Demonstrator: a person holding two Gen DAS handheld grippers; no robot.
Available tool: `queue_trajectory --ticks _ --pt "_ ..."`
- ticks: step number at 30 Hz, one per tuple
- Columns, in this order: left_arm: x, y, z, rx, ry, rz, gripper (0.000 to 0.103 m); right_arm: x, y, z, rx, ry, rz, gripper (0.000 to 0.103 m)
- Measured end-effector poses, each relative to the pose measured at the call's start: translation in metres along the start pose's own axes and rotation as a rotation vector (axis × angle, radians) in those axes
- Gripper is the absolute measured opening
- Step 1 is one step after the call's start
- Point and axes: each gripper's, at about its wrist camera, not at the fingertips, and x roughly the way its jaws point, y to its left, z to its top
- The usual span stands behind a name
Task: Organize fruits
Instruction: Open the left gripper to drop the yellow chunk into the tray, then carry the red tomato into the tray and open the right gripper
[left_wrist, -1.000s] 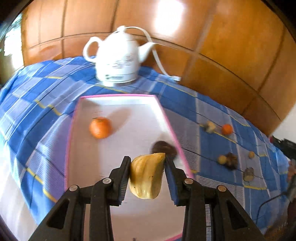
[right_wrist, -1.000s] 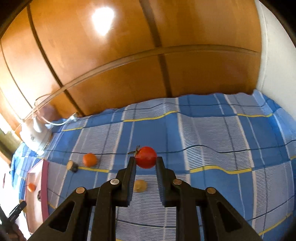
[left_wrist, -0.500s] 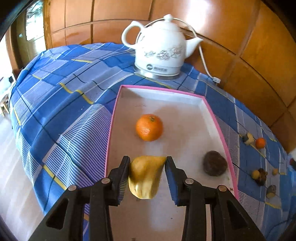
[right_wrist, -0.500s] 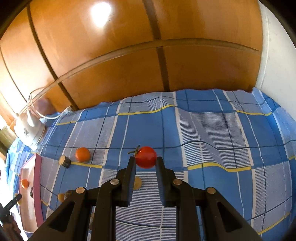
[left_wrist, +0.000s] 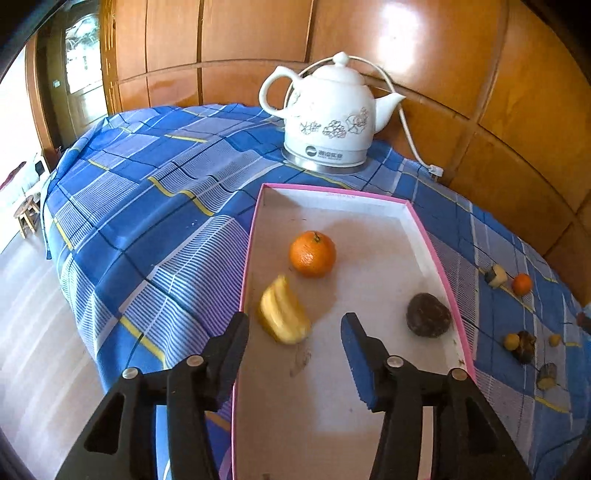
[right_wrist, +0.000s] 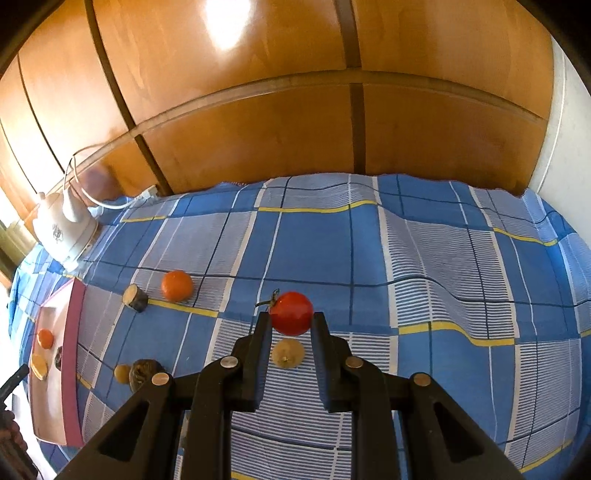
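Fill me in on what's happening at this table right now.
A person is sorting fruit into a pink-edged tray with two hand-held grippers. The left hand-held gripper is opening, and the yellow banana bunch sits free between its jaws in the tray, beside an orange and a dark round fruit. The right hand-held gripper grips a red tomato above the blue checked cloth, where several small fruits lie loose.

The yellow fruit (left_wrist: 283, 314) low in the left wrist view is smeared with blur, so its outline is unclear. The pink-rimmed tray (left_wrist: 436, 258) runs off the bottom edge. At the far right, small dark bits (left_wrist: 524, 345) are too tiny to name. In the right wrist view, the kettle (right_wrist: 66, 229) is blurred at the left.
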Motion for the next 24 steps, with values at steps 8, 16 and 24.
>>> queue_trajectory --ticks 8,16,24 --pt "-0.027 -0.012 -0.009 0.055 -0.047 -0.019 0.058 0.008 0.051 -0.017 -0.179 0.048 0.118 0.021" --pt "-0.045 -0.017 -0.012 0.091 -0.089 -0.037 0.064 0.011 0.096 -0.038 -0.291 0.097 0.168 0.021" --pt "-0.047 -0.014 -0.017 0.091 -0.089 -0.046 0.067 -0.002 0.168 -0.061 -0.387 0.132 0.306 0.021"
